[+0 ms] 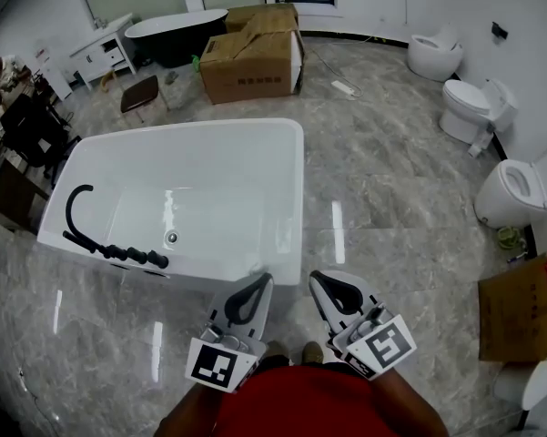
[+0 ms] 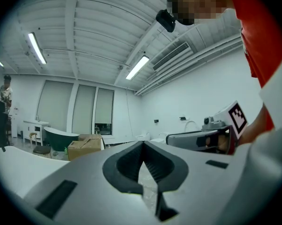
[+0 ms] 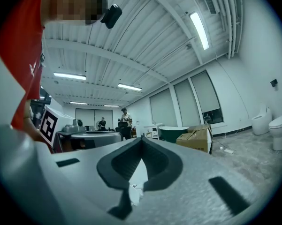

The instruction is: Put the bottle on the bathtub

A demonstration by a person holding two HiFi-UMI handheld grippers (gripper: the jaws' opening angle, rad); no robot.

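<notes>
A white bathtub [image 1: 287, 167] stands on the marble floor just ahead of me, with a black faucet [image 1: 80, 217] on its near left rim. No bottle shows in any view. My left gripper [image 1: 258, 281] is held close to my body over the tub's near right corner, its jaws shut with nothing between them. Beside it, my right gripper [image 1: 319, 279] hovers over the floor, also shut and holding nothing. In the left gripper view the left gripper [image 2: 143, 143] points level across the room, and in the right gripper view the right gripper [image 3: 141, 139] does the same.
Cardboard boxes [image 1: 255, 57] and a dark bathtub [image 1: 173, 30] stand at the back. Three toilets [image 1: 473, 107] [image 1: 519, 189] [image 1: 434, 53] line the right wall, with another box [image 1: 519, 308] near them. A stool [image 1: 141, 94], a white cabinet [image 1: 105, 53] and a person [image 1: 0, 71] are at the left.
</notes>
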